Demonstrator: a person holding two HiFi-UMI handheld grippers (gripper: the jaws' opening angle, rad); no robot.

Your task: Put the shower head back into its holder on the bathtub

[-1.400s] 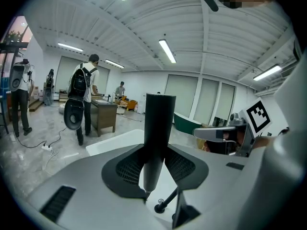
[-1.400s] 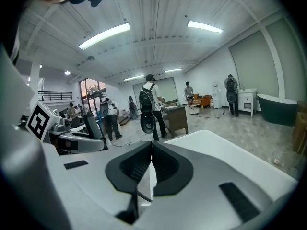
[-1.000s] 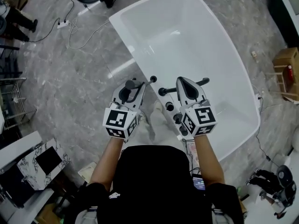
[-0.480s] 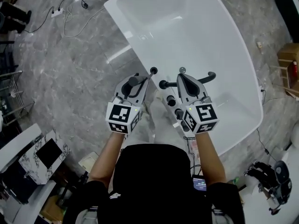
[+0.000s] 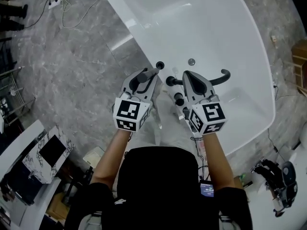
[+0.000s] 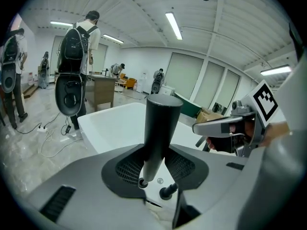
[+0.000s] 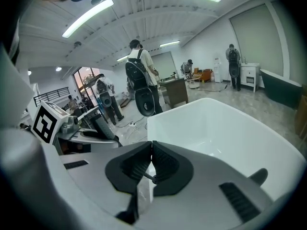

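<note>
My left gripper [image 5: 145, 76] is shut on the black shower head [image 5: 139, 82], which stands upright between its ribbed pads [image 6: 125, 169] in the left gripper view. The handle [image 6: 160, 128] tapers down to a narrow end just above the tub deck. The round black holder [image 5: 159, 65] sits on the white bathtub's rim [image 5: 129, 28], just beyond the left jaws. My right gripper [image 5: 189, 78] hovers over the deck beside the black knobs [image 5: 170, 81]. Its pads [image 7: 163, 164] meet with nothing held.
A curved black spout [image 5: 222, 76] rises from the tub deck at the right. A chrome fitting [image 5: 191, 62] sits on the tub wall. Cables [image 5: 67, 8] lie on the marble floor, a cabinet [image 5: 43, 152] stands lower left, and people with backpacks [image 6: 79, 51] stand beyond the tub.
Both grippers have sunk toward the tub deck. The shower head's lower end has come closer to the holder. Neither gripper's jaws have changed.
</note>
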